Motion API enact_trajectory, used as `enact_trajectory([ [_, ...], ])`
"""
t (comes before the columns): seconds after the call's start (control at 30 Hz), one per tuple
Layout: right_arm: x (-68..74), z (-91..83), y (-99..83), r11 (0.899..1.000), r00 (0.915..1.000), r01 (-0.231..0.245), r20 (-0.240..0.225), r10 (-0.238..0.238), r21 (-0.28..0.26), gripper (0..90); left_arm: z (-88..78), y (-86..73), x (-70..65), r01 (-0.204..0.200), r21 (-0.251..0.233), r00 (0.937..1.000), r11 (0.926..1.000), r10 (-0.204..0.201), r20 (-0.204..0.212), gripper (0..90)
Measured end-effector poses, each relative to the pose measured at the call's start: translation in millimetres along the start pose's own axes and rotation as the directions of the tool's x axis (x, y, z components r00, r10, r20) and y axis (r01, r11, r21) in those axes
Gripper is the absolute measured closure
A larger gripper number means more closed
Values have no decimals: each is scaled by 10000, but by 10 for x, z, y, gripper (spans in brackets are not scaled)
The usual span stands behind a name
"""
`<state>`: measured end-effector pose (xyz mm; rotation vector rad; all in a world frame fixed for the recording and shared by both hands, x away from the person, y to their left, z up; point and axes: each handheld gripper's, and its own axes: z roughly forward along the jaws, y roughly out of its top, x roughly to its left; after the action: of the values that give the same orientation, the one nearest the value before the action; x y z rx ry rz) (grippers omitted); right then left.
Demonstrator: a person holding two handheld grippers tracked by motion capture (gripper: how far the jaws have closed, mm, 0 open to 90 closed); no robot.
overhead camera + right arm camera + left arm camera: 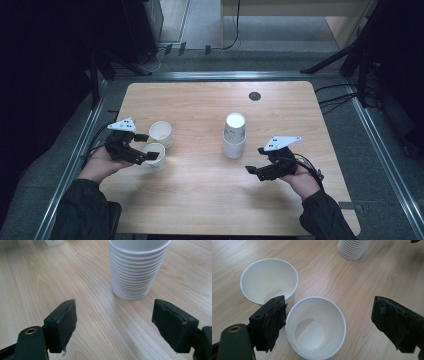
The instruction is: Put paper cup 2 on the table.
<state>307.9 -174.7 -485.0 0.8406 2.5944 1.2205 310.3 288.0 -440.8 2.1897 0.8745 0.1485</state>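
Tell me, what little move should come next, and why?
Probably lift the left gripper clear: its open jaws straddle the near white paper cup, which stands upright on the wooden table beside another white paper cup, seemingly already placed.

- The stack of white ribbed paper cups [139,270] is cut off by the top edge in the right gripper view, so its top cannot be seen; the left gripper view shows just its foot [353,248] at the top edge.
- A white object [53,242] at the top edge of the right gripper view is cut to a sliver, too little to identify.
- The farther white paper cup [269,281] has part of its lower wall hidden behind one black jaw of the left gripper [332,322].
- The small dark round spot [254,96] on the light wooden table [200,195] is too small to tell what it is.
- The person's dark sleeves [82,210] run off the bottom edge of the high view.
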Motion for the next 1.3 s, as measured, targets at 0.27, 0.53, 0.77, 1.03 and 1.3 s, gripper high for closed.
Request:
enact_trajectory([
  [0.27, -1, -1, -1, 10000, 10000, 37, 11, -37, 13, 204, 34, 143, -145, -29, -94, 10000, 10000, 30, 42, 129],
  [0.53, 7, 3, -1, 10000, 10000, 50, -2, -50, 10, 203, 118, 221, -270, -181, -149, 9996, 9997, 185, 208, 130],
  [0.77, 20, 5, -3, 9999, 9999, 108, -19, -108, 47, 202, 214, 310, -408, -457, -346, 9982, 9984, 469, 364, 130],
  [1.03, 23, 12, -3, 9999, 9999, 130, -61, -129, 48, 202, 299, 446, -576, -233, -738, 9943, 9970, 308, 1023, 130],
  [1.3, 27, 17, -2, 9998, 9998, 190, -92, -190, 55, 202, 492, 518, -789, -494, -686, 9933, 9964, 562, 1006, 132],
])
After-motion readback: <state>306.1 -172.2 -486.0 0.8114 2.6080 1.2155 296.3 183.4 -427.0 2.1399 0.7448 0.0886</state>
